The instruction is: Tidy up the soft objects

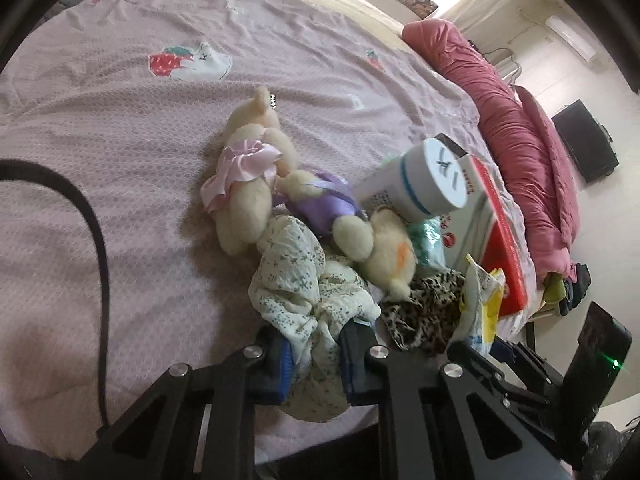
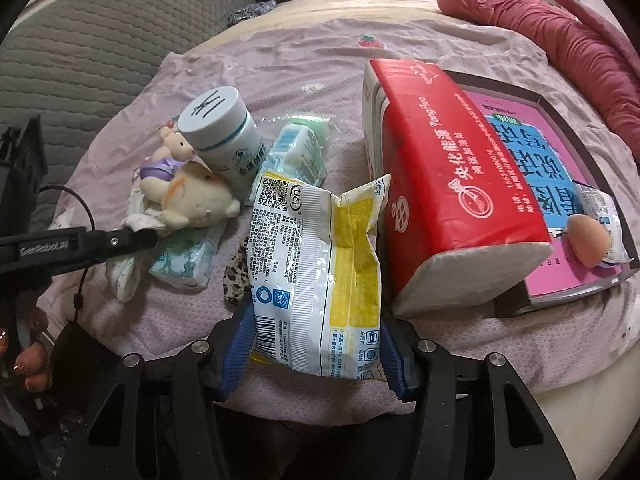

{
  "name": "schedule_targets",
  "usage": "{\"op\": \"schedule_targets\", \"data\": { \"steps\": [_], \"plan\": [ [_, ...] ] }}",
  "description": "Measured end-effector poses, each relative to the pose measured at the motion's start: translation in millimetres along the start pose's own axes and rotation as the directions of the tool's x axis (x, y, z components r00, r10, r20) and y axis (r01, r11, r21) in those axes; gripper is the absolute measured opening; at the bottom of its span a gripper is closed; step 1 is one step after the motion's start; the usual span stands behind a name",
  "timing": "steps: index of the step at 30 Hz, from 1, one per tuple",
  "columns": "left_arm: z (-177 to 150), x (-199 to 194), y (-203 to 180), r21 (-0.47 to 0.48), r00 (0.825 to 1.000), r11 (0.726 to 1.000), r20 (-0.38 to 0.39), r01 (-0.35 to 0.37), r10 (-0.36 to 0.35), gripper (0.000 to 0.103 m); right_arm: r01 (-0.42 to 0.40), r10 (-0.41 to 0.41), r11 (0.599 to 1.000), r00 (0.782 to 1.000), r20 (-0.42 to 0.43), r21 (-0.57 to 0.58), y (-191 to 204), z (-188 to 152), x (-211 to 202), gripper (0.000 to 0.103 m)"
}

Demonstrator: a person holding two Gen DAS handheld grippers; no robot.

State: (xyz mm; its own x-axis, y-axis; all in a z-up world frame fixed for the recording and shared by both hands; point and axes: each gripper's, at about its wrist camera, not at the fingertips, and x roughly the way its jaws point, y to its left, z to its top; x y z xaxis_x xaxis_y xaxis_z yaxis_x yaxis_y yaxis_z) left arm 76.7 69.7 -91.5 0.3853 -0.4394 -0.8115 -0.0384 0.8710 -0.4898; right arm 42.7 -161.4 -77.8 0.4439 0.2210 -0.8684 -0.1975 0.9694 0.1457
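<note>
Both claws angled steeply down over the pink bed (image 1: 120,160). The right claw (image 2: 314,354) pinched a white-and-yellow packet (image 2: 316,280) beside the red tissue pack (image 2: 452,184). The left claw (image 1: 316,364) was clamped on a floral cloth (image 1: 304,288), near the plush bears (image 1: 256,176).

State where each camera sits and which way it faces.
Left wrist: on the left gripper, angled down at the bed; its jaws pinch a floral cloth.
Right wrist: on the right gripper, angled down; its jaws flank a yellow packet; fingers show at left.
Shared: white bottle, red pack.
</note>
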Motion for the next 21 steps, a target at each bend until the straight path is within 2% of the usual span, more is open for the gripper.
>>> {"op": "schedule_targets", "data": {
  "steps": [10, 16, 21],
  "plan": [
    [-10, -27, 0, 0.018, 0.999, 1.000, 0.036, -0.005, 0.005, 0.019, 0.002, -0.003, 1.000, 0.999, 0.047, 0.029, -6, 4, -13, 0.057],
    [-10, -29, -3, 0.026, 0.999, 1.000, 0.037, 0.001, -0.002, 0.019, -0.053, 0.049, 0.996, 0.997, 0.052, 0.075, -13, 4, -17, 0.057],
    [-9, -29, -4, 0.026, 0.999, 1.000, 0.038, 0.003, -0.004, 0.019, -0.058, 0.053, 0.995, 0.997, 0.060, 0.087, -13, 8, -15, 0.057]
  ]
}}
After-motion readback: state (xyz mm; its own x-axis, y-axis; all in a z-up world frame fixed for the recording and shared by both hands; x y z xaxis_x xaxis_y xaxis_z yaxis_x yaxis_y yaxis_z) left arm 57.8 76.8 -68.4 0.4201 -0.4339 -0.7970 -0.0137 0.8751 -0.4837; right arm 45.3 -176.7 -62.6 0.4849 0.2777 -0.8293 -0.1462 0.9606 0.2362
